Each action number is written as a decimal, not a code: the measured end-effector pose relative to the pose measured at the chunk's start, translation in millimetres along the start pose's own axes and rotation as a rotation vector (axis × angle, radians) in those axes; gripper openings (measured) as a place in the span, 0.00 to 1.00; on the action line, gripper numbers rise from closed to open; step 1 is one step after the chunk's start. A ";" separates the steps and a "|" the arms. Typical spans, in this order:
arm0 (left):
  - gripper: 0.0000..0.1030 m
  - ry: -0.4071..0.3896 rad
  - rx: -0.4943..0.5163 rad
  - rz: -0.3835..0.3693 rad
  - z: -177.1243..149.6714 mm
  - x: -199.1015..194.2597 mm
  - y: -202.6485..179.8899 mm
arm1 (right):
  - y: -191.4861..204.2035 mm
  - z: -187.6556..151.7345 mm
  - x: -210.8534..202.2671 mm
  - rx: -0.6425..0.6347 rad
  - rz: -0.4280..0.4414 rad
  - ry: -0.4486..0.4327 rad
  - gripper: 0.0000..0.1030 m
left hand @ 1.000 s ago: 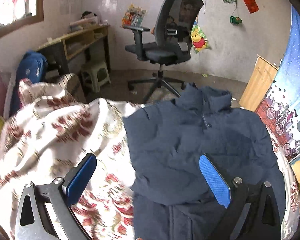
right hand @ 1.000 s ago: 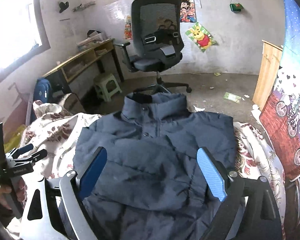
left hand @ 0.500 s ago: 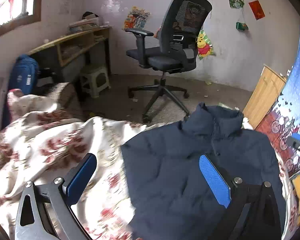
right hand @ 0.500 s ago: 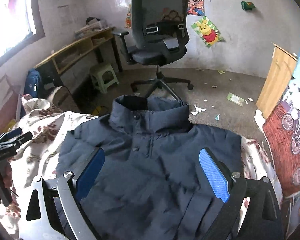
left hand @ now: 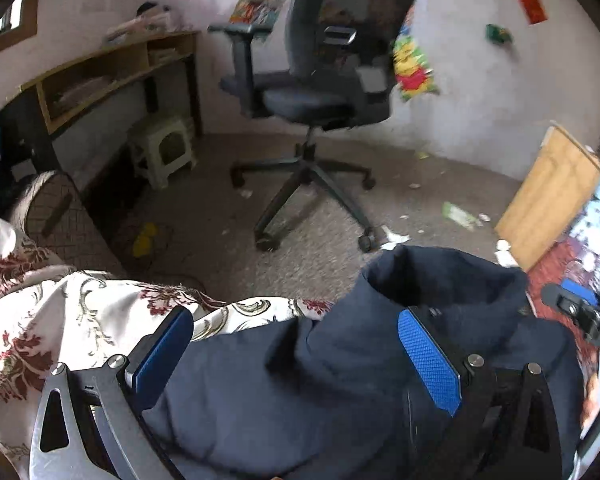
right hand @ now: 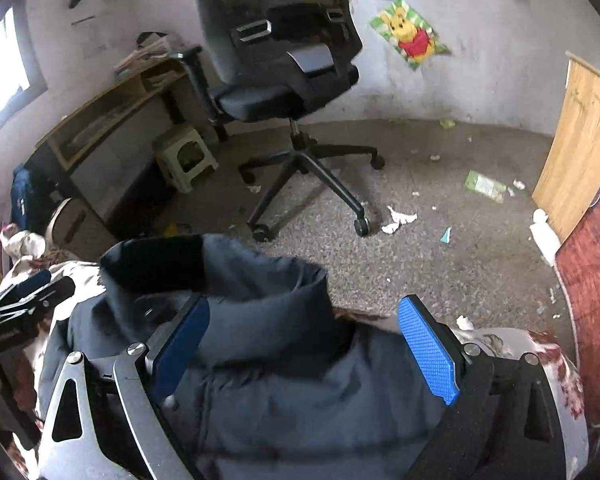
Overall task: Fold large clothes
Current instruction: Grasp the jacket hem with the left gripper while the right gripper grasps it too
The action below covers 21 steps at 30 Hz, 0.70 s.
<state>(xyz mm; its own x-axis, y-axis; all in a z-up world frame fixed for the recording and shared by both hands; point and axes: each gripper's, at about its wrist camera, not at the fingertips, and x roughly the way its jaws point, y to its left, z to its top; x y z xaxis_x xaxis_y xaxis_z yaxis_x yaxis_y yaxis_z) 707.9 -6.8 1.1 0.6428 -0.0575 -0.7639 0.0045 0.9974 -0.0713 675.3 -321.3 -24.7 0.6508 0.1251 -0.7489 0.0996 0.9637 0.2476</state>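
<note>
Beyond the foot of the bed, a stretch of carpeted floor [right hand: 440,264] is seen, littered with scraps of paper; an office chair [right hand: 284,80] stands on it, with a small stool [right hand: 186,156] and a wooden desk [left hand: 100,76] further left. A wooden panel [right hand: 580,140] is seen at the right edge. The bed is covered by a floral bedspread [left hand: 32,320], on which a navy padded jacket [left hand: 340,380] is laid flat, with its stand-up collar [right hand: 236,280] raised at the edge nearest the floor.

The left claw [left hand: 296,356] is held wide open above the jacket's left shoulder area, where the fabric meets the bedspread; nothing is gripped between its blue pads [left hand: 428,356]. The right claw [right hand: 304,344] is likewise spread wide, positioned over the collar and the right shoulder, and nothing is clamped. Whether the pads touch the fabric cannot be told.

The jacket is shown dark blue, lightly creased, with its front placket and a snap visible below the collar. Each claw is visible at the margin of the other's view.
</note>
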 end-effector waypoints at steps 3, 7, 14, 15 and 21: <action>0.96 0.022 -0.058 0.007 9.2 15.3 1.2 | -5.1 5.8 20.5 0.020 0.010 0.028 0.85; 0.58 0.056 -0.096 -0.052 16.6 28.6 3.7 | -9.6 8.5 44.1 0.067 0.045 0.070 0.60; 0.06 0.071 -0.007 -0.178 9.9 18.0 -13.0 | 6.8 -11.2 33.2 -0.005 0.015 0.050 0.11; 0.05 0.051 0.005 -0.184 6.1 9.7 -11.5 | 6.9 -12.0 24.4 -0.015 0.021 0.032 0.10; 0.05 -0.016 -0.002 -0.316 -25.6 -43.9 29.2 | 7.4 -52.7 -57.2 -0.053 0.109 -0.116 0.08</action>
<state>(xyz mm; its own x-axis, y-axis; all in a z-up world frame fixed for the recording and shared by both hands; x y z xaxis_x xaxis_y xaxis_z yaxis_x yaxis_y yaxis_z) 660.2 23.7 16.1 0.6219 -0.3641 -0.6933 0.2044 0.9301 -0.3052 599.2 -308.8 -12.4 0.7381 0.2047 -0.6428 -0.0141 0.9573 0.2887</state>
